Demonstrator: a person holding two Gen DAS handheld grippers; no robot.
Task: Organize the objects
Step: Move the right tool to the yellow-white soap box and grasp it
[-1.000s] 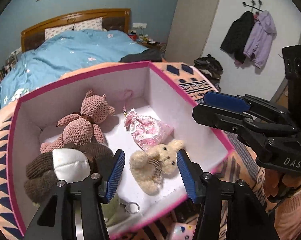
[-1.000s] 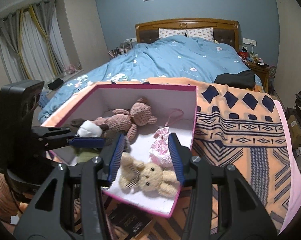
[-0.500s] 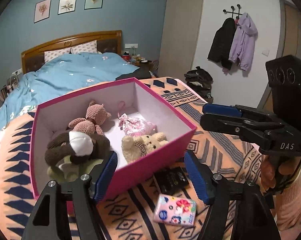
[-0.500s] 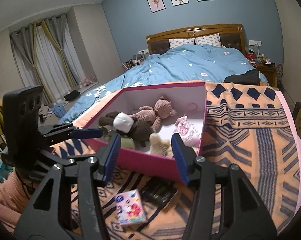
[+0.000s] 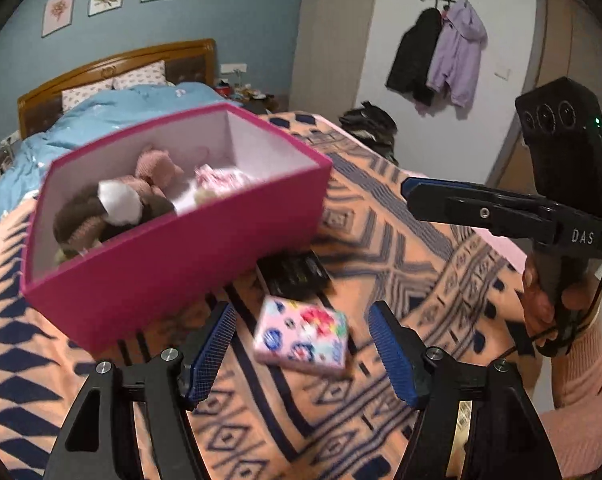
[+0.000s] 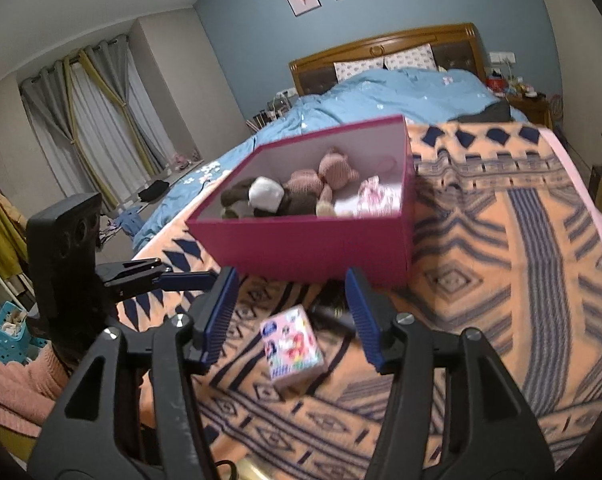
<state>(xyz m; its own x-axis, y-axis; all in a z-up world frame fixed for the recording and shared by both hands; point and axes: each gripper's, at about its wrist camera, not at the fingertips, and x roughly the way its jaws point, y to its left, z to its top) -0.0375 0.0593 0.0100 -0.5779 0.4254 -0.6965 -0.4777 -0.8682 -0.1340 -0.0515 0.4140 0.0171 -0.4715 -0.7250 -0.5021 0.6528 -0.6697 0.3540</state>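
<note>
Both claws empty: left claw (image 5: 301,354) wide apart, right claw (image 6: 289,316) just been opening. Pink carton (image 6: 292,347) on blanket (image 6: 501,280), outside magenta box (image 6: 309,244). Next: straddle carton, close.

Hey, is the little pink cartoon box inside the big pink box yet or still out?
Out. The little pink cartoon box lies on the patterned blanket in front of the big pink box.

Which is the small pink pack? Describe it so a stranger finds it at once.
Start at the magenta box of plush toys on the orange patterned blanket. In front of its near wall lie two flat things; the small pink pack is the nearer one, printed with colourful cartoon pictures, while the black item beside it is plain and dark.
</note>
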